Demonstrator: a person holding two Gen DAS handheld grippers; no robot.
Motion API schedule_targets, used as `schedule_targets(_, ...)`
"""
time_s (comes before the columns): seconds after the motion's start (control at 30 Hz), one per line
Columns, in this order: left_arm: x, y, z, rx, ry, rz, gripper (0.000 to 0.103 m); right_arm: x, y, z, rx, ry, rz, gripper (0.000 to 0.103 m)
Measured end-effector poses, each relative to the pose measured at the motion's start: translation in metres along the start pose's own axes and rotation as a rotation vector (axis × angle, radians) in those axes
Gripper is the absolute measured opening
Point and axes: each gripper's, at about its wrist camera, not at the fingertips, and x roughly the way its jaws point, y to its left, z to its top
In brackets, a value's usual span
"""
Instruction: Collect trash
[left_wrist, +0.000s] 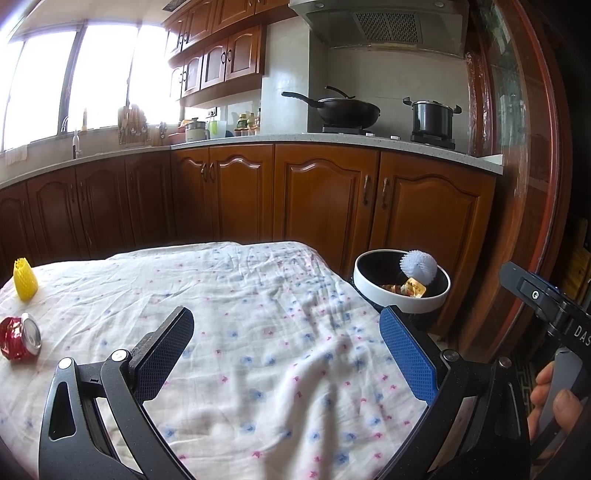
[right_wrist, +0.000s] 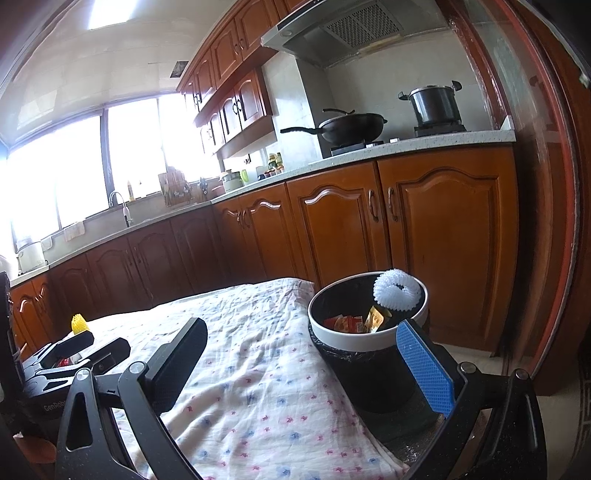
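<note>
A crushed red can (left_wrist: 19, 338) lies on the flowered tablecloth (left_wrist: 240, 314) at the far left, with a yellow foam net (left_wrist: 25, 280) behind it. The net also shows in the right wrist view (right_wrist: 79, 325). My left gripper (left_wrist: 288, 343) is open and empty above the cloth, right of the can. A black bin with a white rim (left_wrist: 400, 278) stands off the table's right edge; it holds a white foam net (left_wrist: 419, 266) and wrappers (left_wrist: 413, 287). My right gripper (right_wrist: 306, 354) is open and empty, just in front of the bin (right_wrist: 365, 332).
Wooden kitchen cabinets (left_wrist: 314, 195) and a counter with a wok (left_wrist: 347, 110) and a pot (left_wrist: 432, 116) run behind the table. A dark wooden door frame (left_wrist: 532, 184) stands at the right. The left gripper's body (right_wrist: 66, 362) shows at the left of the right wrist view.
</note>
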Motion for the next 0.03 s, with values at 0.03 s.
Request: schedule_targets(0.03,0.0011,0.0008,0.0,0.0,0.002,0.0,0.103,0.0023,0.002,-0.0009,0.002,0.007,0.004,0.103)
